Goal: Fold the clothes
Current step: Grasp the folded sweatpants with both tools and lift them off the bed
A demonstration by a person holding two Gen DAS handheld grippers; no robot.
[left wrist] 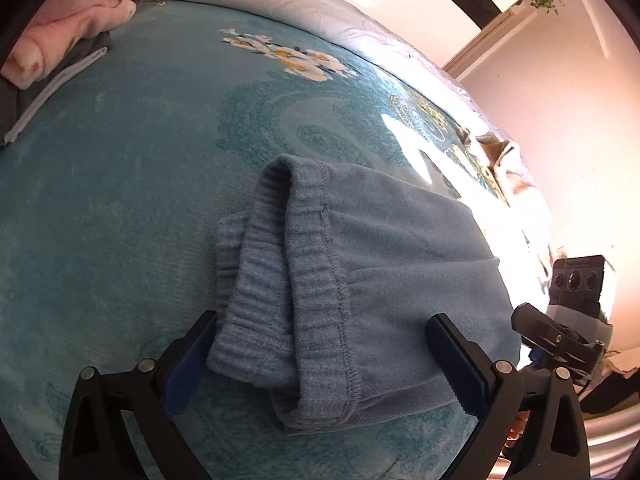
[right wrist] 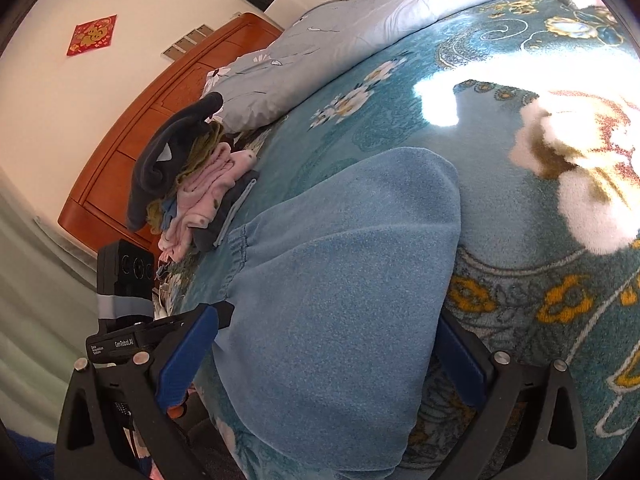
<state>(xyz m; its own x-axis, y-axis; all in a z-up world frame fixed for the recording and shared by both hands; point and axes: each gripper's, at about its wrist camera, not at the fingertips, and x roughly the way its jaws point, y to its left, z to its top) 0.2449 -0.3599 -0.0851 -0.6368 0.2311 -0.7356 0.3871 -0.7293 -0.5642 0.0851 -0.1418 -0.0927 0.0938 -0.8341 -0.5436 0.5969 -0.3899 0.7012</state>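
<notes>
Light blue fleece trousers (left wrist: 360, 264) lie folded on the teal floral blanket (left wrist: 120, 200). Their ribbed waistband faces my left gripper (left wrist: 324, 340), which stands open with the waistband end between its two fingers. In the right wrist view the same blue trousers (right wrist: 340, 280) bulge up as a folded mound. My right gripper (right wrist: 332, 332) is open too, its fingers straddling the near end of that fold. The right gripper's body (left wrist: 560, 328) shows at the right edge of the left wrist view, and the left gripper's body (right wrist: 124, 300) shows at the left of the right wrist view.
A pile of clothes (right wrist: 192, 184), pink, dark grey and olive, sits at the bed's far left near a grey-blue pillow (right wrist: 320, 52). A wooden headboard (right wrist: 160, 112) stands behind. A beige garment (left wrist: 508, 164) lies at the far right of the blanket in strong sunlight.
</notes>
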